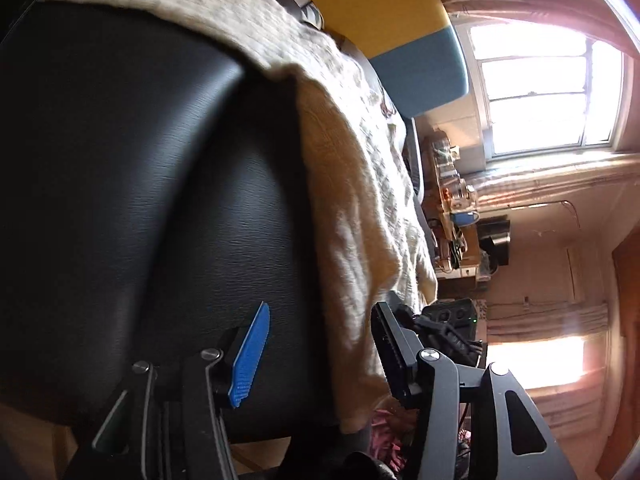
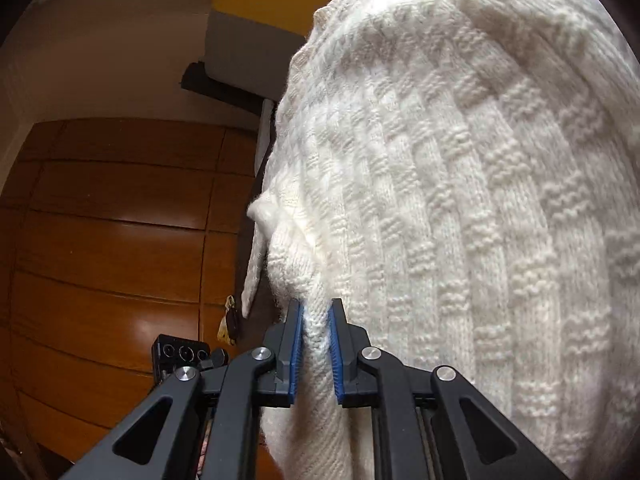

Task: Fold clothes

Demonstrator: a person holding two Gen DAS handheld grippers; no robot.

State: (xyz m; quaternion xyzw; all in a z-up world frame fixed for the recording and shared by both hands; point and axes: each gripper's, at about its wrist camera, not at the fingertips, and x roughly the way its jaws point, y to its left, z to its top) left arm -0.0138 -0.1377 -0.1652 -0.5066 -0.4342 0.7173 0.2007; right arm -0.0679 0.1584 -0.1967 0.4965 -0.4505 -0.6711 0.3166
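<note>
White knitted sweater (image 2: 460, 208) lies on a black leather seat (image 1: 140, 180), pinched tight in the right gripper (image 2: 316, 344), while the left gripper (image 1: 316, 356) gapes wide.

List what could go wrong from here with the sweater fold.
1. The right gripper pinches only a narrow ridge of the cream knit sweater; the heavy knit could slip out or stretch.
2. The left gripper is open and holds nothing, so the sweater may slide off the smooth black surface.
</note>
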